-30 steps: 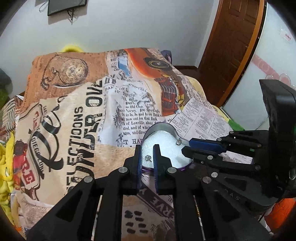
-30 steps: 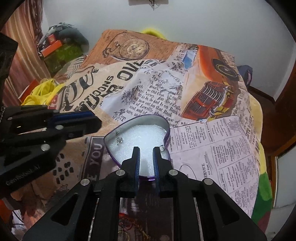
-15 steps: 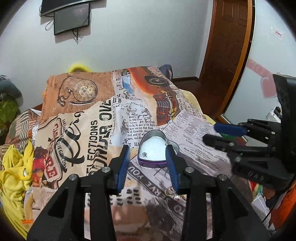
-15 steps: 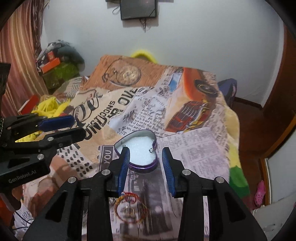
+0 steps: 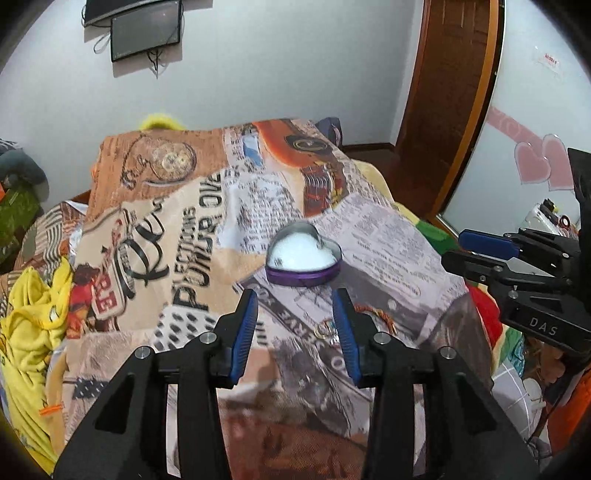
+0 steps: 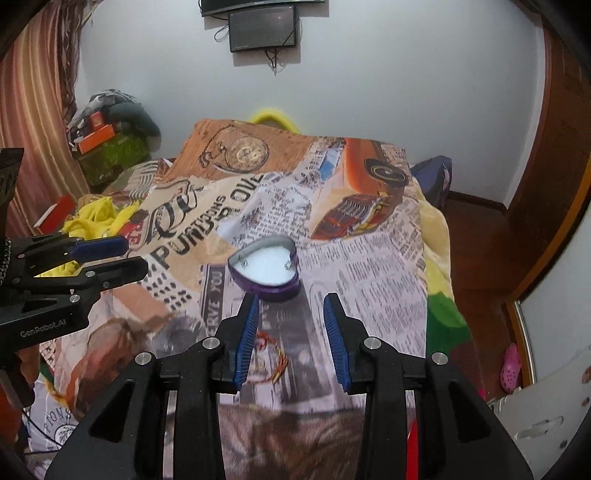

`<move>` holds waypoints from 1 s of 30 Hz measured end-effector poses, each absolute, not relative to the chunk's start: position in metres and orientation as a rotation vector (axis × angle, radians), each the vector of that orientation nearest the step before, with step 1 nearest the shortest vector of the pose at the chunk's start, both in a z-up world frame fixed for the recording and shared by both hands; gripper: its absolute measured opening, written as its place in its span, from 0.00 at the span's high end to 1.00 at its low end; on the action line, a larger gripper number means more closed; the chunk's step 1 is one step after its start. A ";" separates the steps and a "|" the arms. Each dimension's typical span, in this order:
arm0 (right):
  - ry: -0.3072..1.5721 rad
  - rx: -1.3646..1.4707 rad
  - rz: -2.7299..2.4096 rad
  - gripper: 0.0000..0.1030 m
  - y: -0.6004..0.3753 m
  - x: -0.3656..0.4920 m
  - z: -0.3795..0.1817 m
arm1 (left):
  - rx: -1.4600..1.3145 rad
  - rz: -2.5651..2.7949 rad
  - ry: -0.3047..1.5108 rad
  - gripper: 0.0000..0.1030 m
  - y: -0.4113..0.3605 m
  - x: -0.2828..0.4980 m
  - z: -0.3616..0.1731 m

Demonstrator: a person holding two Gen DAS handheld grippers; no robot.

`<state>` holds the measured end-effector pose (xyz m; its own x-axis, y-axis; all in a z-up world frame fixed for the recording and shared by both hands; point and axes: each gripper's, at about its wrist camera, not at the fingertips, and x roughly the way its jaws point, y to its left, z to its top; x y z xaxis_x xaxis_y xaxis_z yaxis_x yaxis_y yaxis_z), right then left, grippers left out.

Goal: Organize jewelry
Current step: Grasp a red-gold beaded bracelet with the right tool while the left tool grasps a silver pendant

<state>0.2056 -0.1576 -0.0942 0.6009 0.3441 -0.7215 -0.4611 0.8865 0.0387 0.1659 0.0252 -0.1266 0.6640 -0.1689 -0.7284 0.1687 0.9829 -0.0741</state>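
A purple heart-shaped tin with white filling lies on the printed blanket. In the right wrist view the tin holds two small earrings, one on the left and one on the right. My left gripper hovers open just short of the tin, nothing between its blue pads. My right gripper is open too and empty, on the near side of the tin. A red-orange bracelet lies on the blanket under the right gripper, and also appears beside the left gripper's right finger. Each gripper shows in the other's view: left, right.
Yellow clothing is heaped at the blanket's left edge. Boxes and bags pile up in the far left corner. A screen hangs on the back wall. A wooden door and floor lie to the right of the bed.
Both grippers were shut over the tin, each on a small earring. They have opened, left the earrings in the tin, and drawn back and upward.
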 end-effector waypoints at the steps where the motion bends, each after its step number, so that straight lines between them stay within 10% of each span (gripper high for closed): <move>1: 0.808 -0.157 0.471 0.68 -0.158 0.204 -0.098 | 0.001 -0.193 0.833 0.60 0.024 0.165 -0.131; 30: 1.009 -0.155 0.469 0.68 -0.156 0.215 -0.198 | -0.025 -0.300 1.032 0.74 -0.013 0.190 -0.231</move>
<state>0.2146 -0.1560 -0.1977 0.4433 0.3061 -0.8425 -0.4466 0.8903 0.0885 0.1901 -0.0130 -0.2306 0.4762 -0.2569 -0.8410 0.2337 0.9590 -0.1606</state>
